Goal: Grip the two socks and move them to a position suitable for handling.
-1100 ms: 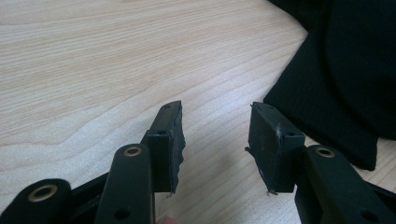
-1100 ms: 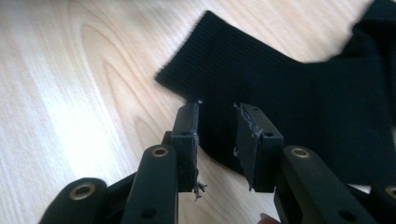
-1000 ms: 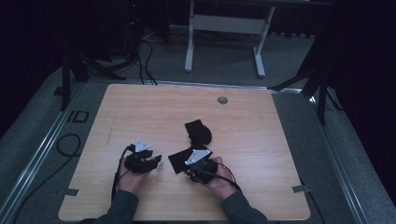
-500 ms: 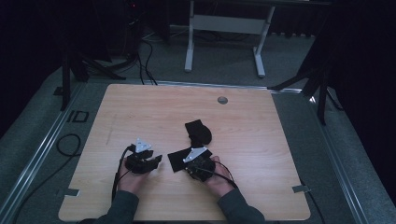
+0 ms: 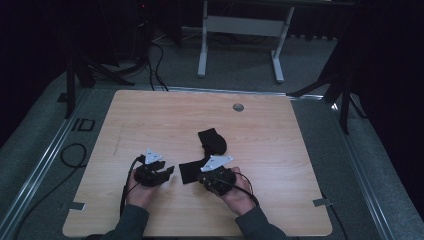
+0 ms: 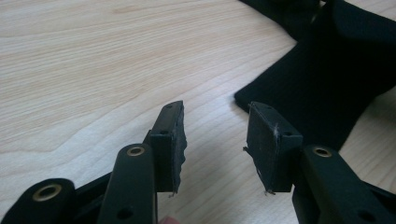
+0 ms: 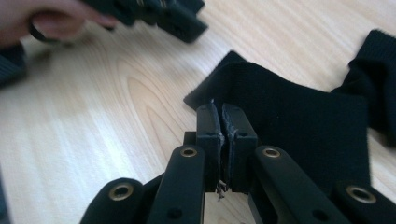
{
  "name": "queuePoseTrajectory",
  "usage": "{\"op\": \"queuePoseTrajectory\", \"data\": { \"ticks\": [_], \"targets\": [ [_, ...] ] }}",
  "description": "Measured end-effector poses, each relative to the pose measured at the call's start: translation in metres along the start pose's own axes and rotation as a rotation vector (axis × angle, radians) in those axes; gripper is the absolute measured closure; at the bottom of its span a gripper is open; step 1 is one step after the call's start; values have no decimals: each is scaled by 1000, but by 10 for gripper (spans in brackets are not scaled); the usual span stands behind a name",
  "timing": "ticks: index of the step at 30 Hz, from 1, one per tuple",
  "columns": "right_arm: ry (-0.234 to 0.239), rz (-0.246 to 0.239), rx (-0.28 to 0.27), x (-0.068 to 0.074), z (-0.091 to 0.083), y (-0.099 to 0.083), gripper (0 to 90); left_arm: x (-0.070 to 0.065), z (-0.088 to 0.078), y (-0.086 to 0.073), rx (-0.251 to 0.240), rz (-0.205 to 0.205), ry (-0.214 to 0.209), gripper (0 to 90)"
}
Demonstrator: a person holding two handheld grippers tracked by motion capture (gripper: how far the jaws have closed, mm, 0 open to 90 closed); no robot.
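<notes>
Dark drapes and grey carpet surround a light wooden table (image 5: 150,120), with a white metal stand (image 5: 240,30) on the floor beyond its far edge and a small round grommet (image 5: 238,107) set into the top near that edge. A black sock (image 5: 205,152) lies on the near half of the table, bent in the middle: its toe end points toward the far side and its open cuff end lies flat toward the person.

The left gripper (image 5: 167,172) is held low over the wood just to the left of the sock's cuff. In the left gripper view its jaws stand apart with bare table between them, and the cuff edge lies just past the right pad, not touching it. The person's left hand (image 5: 140,192) wraps the body of the tool, and a cable runs back along the sleeve.

The right gripper (image 5: 200,176) sits at the near edge of the sock. In the right gripper view (image 7: 226,122) its two pads are pressed together, tips at the cuff; whether any fabric is caught between them cannot be told. The right hand (image 5: 235,192) holds it from behind.
</notes>
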State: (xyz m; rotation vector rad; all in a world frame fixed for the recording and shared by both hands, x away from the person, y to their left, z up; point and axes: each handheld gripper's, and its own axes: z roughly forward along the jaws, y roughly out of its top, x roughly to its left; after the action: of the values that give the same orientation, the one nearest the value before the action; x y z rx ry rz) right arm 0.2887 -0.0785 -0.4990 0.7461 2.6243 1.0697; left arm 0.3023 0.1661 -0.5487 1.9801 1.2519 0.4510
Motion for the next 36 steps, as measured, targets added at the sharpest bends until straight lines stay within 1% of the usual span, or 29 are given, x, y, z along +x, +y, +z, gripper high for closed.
{"op": "queuePoseTrajectory", "data": {
  "ticks": [3, 5, 8, 9, 11, 13, 15, 18, 20, 23, 26, 31, 33, 34, 36],
  "targets": [
    [0, 14, -32, 0, -10, 3, 863, -6, 1, 0, -1, 15, -15, 585],
    [-2, 21, -48, -1, -14, 4, 863, -10, 2, 1, 0, 36, -31, 586],
    [20, 49, -78, -3, -22, 4, 865, -20, 3, 3, -5, 77, -62, 590],
    [21, 58, -85, -3, -24, 5, 865, -23, 3, 3, -8, 85, -73, 599],
    [17, 61, -93, -4, -27, 5, 866, -31, 5, 4, -9, 101, -94, 620],
    [15, 62, -100, -5, -29, 5, 866, -40, 9, 4, -4, 116, -117, 651],
    [10, 67, -106, -5, -30, 5, 866, -46, 13, 4, 7, 126, -131, 687],
    [9, 76, -112, -7, -31, 5, 866, -58, 21, 2, 24, 151, -138, 734],
    [7, 81, -115, -8, -31, 5, 866, -62, 25, 1, 33, 157, -133, 766],
    [0, 89, -124, -10, -34, 3, 866, -62, 26, 0, 40, 156, -129, 823],
    [-11, 99, -133, -14, -37, 2, 866, -56, 24, 0, 48, 147, -112, 859],
    [-49, 137, -156, -23, -50, -6, 866, -46, 19, -2, 56, 123, -86, 859],
    [-68, 151, -156, -27, -55, -11, 867, -41, 16, -3, 63, 112, -76, 856],
    [-86, 159, -152, -30, -57, -16, 867, -39, 15, -3, 63, 110, -71, 855],
    [-102, 184, -141, -34, -60, -25, 867, -35, 13, -4, 68, 99, -60, 852]
  ]
}}
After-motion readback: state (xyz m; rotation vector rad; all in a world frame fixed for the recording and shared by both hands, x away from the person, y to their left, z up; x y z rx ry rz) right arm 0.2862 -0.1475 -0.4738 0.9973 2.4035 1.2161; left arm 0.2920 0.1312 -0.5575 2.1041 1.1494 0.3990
